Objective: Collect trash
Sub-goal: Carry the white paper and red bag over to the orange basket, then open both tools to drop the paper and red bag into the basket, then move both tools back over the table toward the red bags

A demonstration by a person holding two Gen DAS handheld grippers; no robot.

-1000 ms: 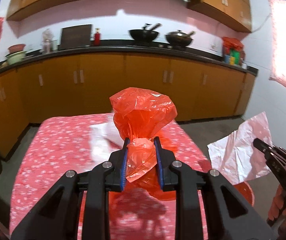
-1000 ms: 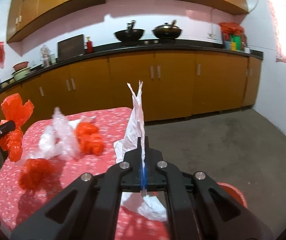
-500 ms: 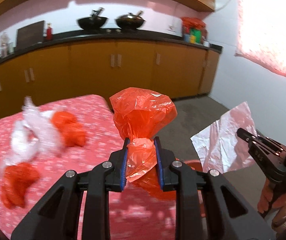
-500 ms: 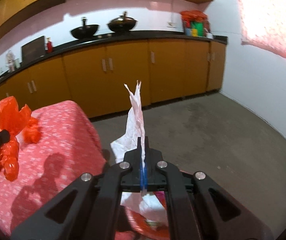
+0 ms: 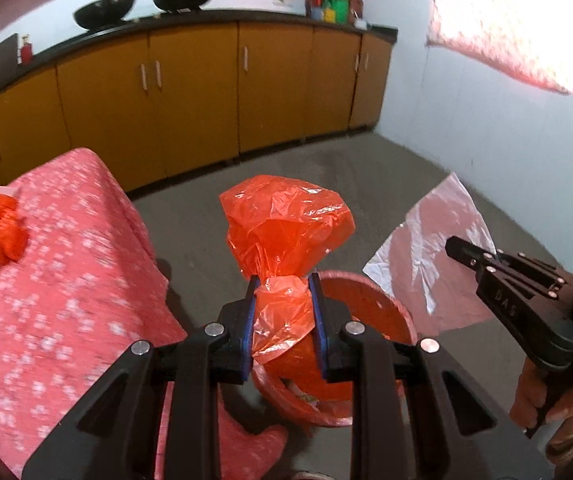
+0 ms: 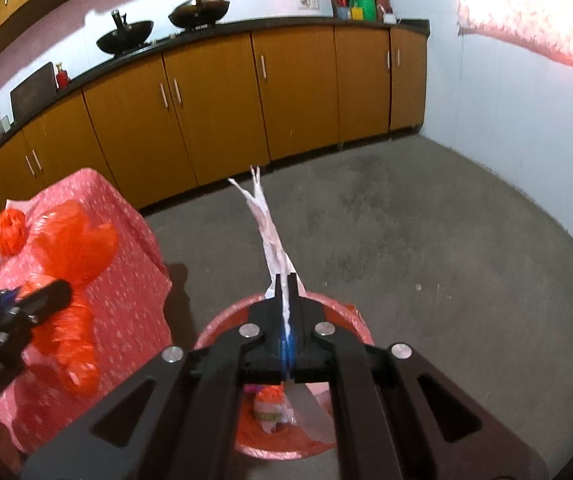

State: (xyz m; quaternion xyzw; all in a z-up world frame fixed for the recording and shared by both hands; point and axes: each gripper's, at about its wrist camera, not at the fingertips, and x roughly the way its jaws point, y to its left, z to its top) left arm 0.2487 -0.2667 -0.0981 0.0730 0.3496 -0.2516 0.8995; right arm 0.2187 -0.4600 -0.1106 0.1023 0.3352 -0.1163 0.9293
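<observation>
Both grippers have swung off the table point(image 5: 66, 280) and come down toward the bin point(image 6: 346, 316) on the floor beside it, so dropping comes next. The left gripper point(image 5: 282, 312) pinches an orange bag point(image 5: 286, 224) just over the bin; the right gripper point(image 6: 286, 312) is clamped on a white bag point(image 6: 270, 236) above it. More trash point(image 6: 10, 228) remains on the table. Nothing blocks the bin.

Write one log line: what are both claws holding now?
left claw: shut on orange bag | right claw: shut on white bag | red bin: below
</observation>
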